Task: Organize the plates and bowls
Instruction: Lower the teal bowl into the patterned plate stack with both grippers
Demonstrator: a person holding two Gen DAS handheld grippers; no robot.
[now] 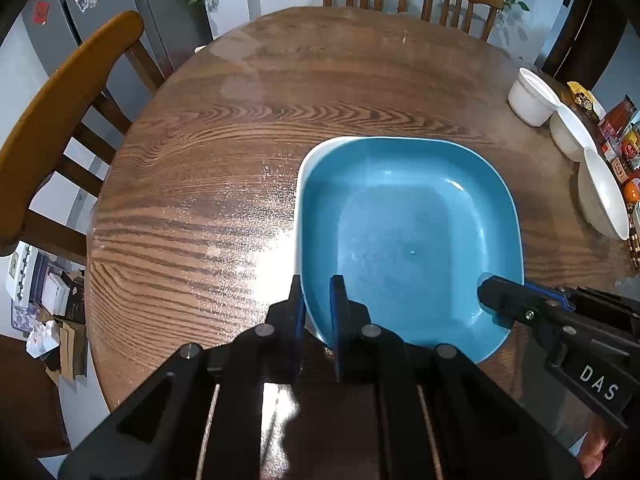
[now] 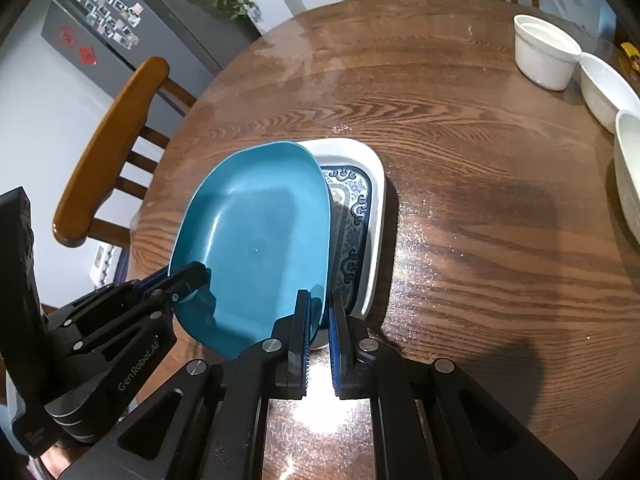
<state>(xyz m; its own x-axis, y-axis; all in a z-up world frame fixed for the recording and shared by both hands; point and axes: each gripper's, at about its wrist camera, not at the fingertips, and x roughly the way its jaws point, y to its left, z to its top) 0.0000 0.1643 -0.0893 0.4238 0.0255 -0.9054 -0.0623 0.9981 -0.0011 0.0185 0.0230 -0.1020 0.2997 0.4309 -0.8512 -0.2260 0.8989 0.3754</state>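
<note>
I have both grippers, left gripper (image 1: 318, 312) and right gripper (image 2: 319, 312), pinching the blue plate's (image 2: 256, 236) near rim, tilted over the patterned white plate (image 2: 362, 216); uneven release could make it slide off.

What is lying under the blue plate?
Under the blue plate lies a white rectangular dish with a blue-and-white ornamental pattern inside. Only its right side and far edge show; the blue plate covers the rest, so anything else there is hidden.
</note>
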